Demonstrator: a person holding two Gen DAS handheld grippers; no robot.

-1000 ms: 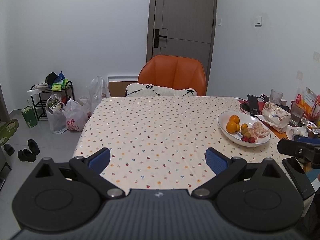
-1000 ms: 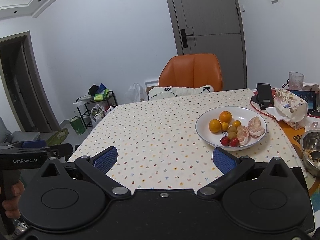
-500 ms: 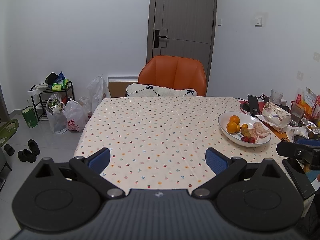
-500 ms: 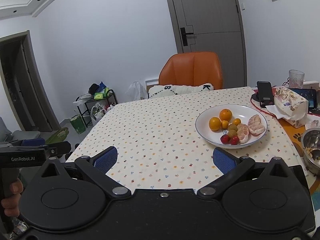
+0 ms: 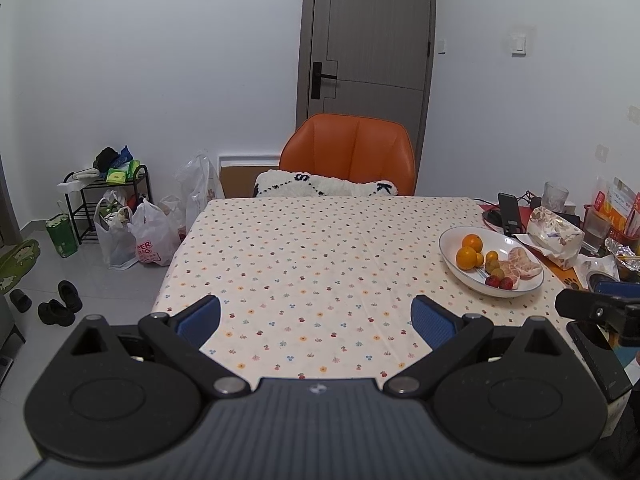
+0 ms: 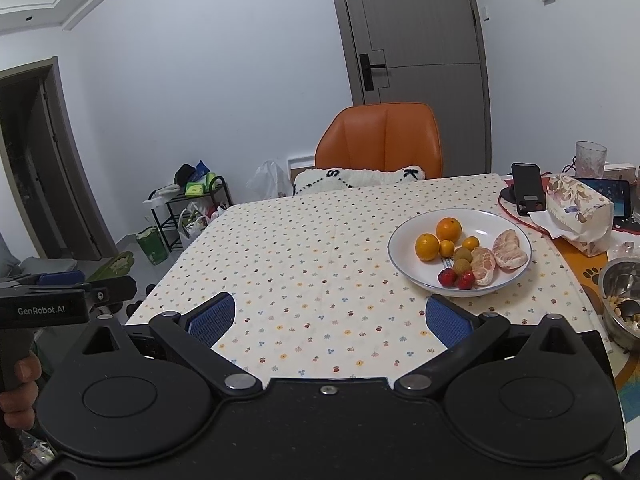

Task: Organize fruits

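Left gripper [image 5: 316, 318] spread wide, nothing between the blue ribbed pads; right gripper [image 6: 330, 318] same, wide and empty. Both low centre of frame, above the near table edge.

White shallow plate [image 6: 404, 228] right of centre on the dotted tablecloth [image 6: 300, 248], holding oranges [image 6: 449, 229], peeled citrus segments [image 6: 508, 249], red strawberries [image 6: 456, 279], small brown-green fruit, kind unclear.

Only in right view: steel bowl [image 6: 612, 280] at right edge, hand [image 6: 18, 396] on the other tool's grip lower left, dark doorway left.

Only in left view: shoes [image 5: 56, 304] on grey tiles lower left, shopping bags [image 5: 148, 236].

Orange padded chair [image 5: 352, 152] behind the table, grey door, plain white walls.
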